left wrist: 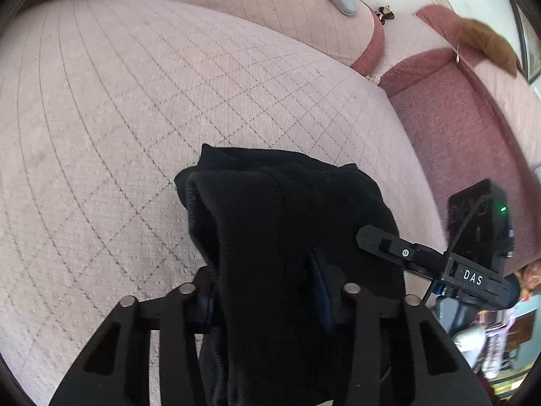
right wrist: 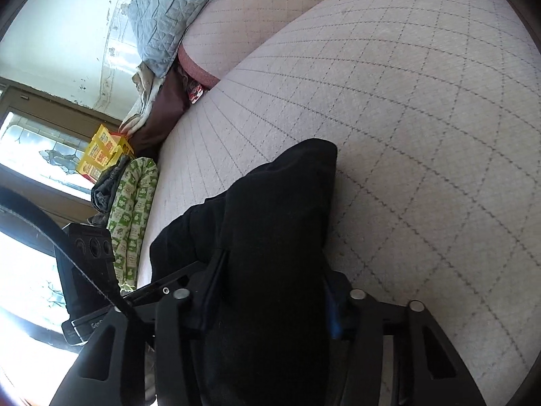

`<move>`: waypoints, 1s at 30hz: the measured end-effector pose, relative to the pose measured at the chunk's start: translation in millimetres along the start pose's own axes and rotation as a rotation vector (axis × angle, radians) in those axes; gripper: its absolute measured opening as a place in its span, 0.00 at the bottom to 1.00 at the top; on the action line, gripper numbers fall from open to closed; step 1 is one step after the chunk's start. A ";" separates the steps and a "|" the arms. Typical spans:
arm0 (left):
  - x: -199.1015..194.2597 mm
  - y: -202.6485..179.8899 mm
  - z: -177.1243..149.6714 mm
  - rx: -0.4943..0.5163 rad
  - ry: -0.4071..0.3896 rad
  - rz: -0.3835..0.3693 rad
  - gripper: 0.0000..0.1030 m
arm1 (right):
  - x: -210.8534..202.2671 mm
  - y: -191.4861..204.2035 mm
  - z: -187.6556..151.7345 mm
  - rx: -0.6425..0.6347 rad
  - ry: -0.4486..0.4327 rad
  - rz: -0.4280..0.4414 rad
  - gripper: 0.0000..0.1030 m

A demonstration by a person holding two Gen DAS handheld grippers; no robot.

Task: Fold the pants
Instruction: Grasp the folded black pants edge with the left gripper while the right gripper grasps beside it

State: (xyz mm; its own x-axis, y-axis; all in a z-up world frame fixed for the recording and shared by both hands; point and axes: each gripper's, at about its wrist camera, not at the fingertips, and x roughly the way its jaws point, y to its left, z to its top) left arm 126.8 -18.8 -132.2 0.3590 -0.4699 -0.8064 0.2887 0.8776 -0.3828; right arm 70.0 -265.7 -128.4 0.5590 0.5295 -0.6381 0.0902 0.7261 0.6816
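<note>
The black pants (left wrist: 280, 223) are bunched up and held above a pink quilted sofa seat (left wrist: 135, 101). My left gripper (left wrist: 267, 301) is shut on a thick fold of them; the cloth hides its fingertips. In the right wrist view the same black pants (right wrist: 270, 223) hang between the jaws of my right gripper (right wrist: 270, 301), which is shut on them over the quilted seat (right wrist: 405, 118). The right gripper (left wrist: 422, 257) also shows in the left wrist view, at the pants' right edge.
Sofa back cushions (left wrist: 253, 3) and a darker pink armrest (left wrist: 456, 128) lie beyond the seat. A grey quilted blanket (right wrist: 165, 10), a green patterned cloth (right wrist: 135, 203) and a yellow box (right wrist: 104, 152) sit at the seat's far left end by a window.
</note>
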 end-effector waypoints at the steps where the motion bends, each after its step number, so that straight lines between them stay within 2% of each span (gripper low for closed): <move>1: -0.6 -4.4 -0.4 0.016 -0.005 0.019 0.36 | 0.1 2.4 0.8 -0.022 0.000 -0.019 0.46; 3: -3.3 -12.0 -0.5 0.040 -0.016 0.045 0.34 | 0.3 17.1 -2.1 -0.086 -0.013 -0.066 0.39; 6: -10.2 -15.8 3.8 0.038 -0.028 0.036 0.33 | -5.2 34.3 -3.1 -0.131 -0.037 -0.079 0.33; 11: -25.6 -13.0 22.3 0.019 -0.065 -0.003 0.33 | -20.3 48.1 9.6 -0.156 -0.085 -0.058 0.32; 18: -37.7 -33.8 57.2 0.050 -0.101 0.007 0.33 | -35.4 58.8 40.0 -0.178 -0.127 -0.055 0.32; 25: -16.2 -23.7 83.3 0.009 -0.080 0.014 0.33 | -23.9 50.3 71.9 -0.168 -0.111 -0.061 0.32; 30: 14.2 -8.8 100.5 -0.019 -0.043 0.070 0.33 | 15.2 40.6 88.7 -0.184 -0.065 -0.128 0.32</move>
State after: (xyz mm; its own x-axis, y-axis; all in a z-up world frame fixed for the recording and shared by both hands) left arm 218.6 -42.7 -95.0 0.4160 -0.4107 -0.8113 0.2447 0.9098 -0.3351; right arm 155.3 -267.0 -78.7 0.6051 0.4029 -0.6867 0.0150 0.8566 0.5158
